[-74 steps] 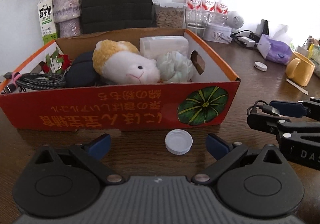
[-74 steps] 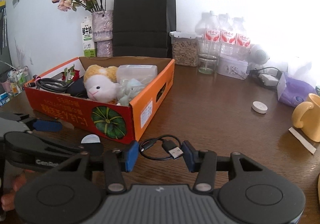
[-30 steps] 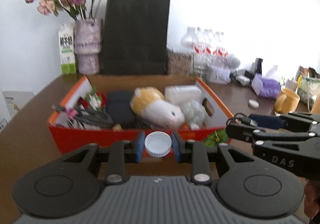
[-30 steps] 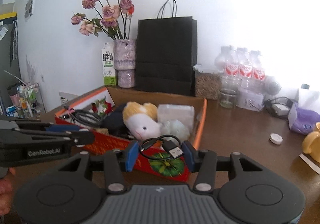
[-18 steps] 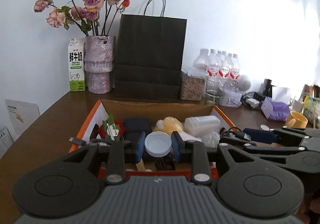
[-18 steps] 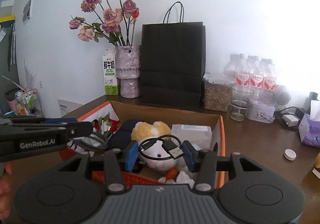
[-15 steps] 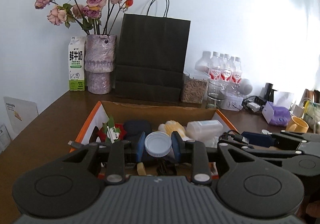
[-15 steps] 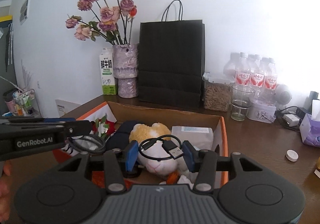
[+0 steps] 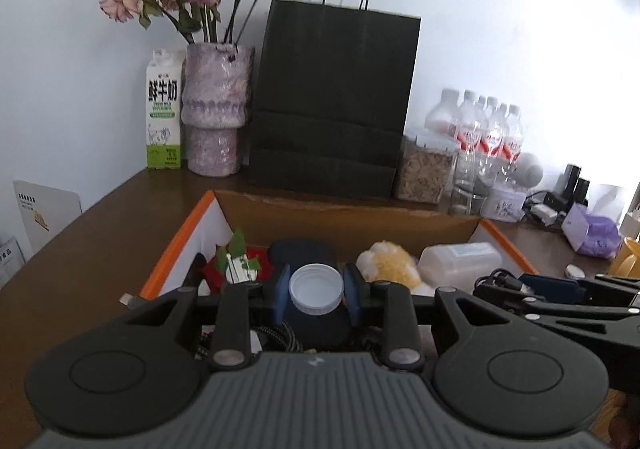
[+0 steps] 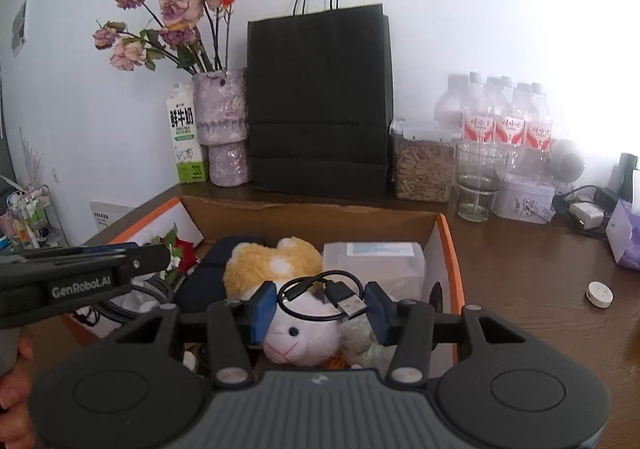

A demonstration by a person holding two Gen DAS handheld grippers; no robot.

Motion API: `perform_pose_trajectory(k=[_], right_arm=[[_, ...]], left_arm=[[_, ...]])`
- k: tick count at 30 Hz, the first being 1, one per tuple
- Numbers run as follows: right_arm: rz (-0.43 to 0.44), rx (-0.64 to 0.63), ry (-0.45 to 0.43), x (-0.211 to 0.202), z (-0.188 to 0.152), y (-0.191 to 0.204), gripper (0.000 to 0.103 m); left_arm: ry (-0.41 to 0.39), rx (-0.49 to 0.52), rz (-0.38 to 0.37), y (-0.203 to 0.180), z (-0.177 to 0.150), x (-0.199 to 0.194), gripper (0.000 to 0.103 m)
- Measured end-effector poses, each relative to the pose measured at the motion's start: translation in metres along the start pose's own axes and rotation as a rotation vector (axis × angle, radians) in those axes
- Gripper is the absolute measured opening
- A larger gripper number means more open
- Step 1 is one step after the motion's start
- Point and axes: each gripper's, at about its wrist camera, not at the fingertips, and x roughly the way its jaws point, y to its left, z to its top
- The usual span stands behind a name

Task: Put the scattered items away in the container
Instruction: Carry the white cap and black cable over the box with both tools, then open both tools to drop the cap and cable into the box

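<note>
- The left gripper point(image 9: 316, 293) has its blue pads closed tight on a round white plastic bottle cap point(image 9: 316, 288), which it holds up over the near part of the orange cardboard box point(image 9: 182, 233).
- The right gripper point(image 10: 320, 307) stands about half open with its pads pressed on a small coiled black USB cable point(image 10: 320, 299), which it holds above the box.
- The near wall of the box is hidden behind both grippers, so I cannot see the pumpkin picture on it.
- The white and yellow plush toy point(image 10: 296, 301) sits in the box, partly covered by the cable and the pads.
- A dark blue soft lump point(image 9: 300, 249) lies to the left of the toy; I cannot tell what it is.
- A cloudy plastic tub point(image 10: 374, 267) sits at the far right of the box.
- A hand point(image 10: 12, 401) at the near left edge is cut off.
- The far right of the brown wooden table point(image 10: 520, 261) is washed out by bright light.
- A second ago both grippers were in front of the box; now they are over it, and the black paper bag point(image 9: 332, 101) looks bigger and closer.
- The cap and the cable are held just as before.
</note>
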Motion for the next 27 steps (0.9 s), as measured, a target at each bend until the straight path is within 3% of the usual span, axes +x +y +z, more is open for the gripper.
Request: perform_pose_trajectory(k=[13,15,17,20,25,27], right_arm=[[-0.007,-0.002,0.032,0.009,-0.008,0.0,0.048],[-0.009,-0.003,0.029,0.009,-0.007,0.0,0.053],[-0.013,0.0,0.016,0.006,-0.007,-0.001,0.067],[-0.02,0.001,-0.004,0.002,-0.006,-0.001,0.087],[-0.037,0.019,-0.032,-0.002,-0.003,-0.005,0.103],[-0.042,0.027,-0.037,-0.003,-0.002,-0.007,0.103]], left_arm=[[0.019,0.058,0.014,-0.003,-0.009,0.008,0.03],[0.013,0.067,0.024,-0.005,-0.009,0.007,0.034],[0.004,0.076,0.034,-0.006,-0.008,0.006,0.053],[-0.024,0.091,0.05,-0.007,-0.007,0.001,0.073],[-0.084,0.091,0.099,-0.006,-0.003,-0.007,0.103],[-0.116,0.072,0.103,-0.004,-0.002,-0.01,0.103]])
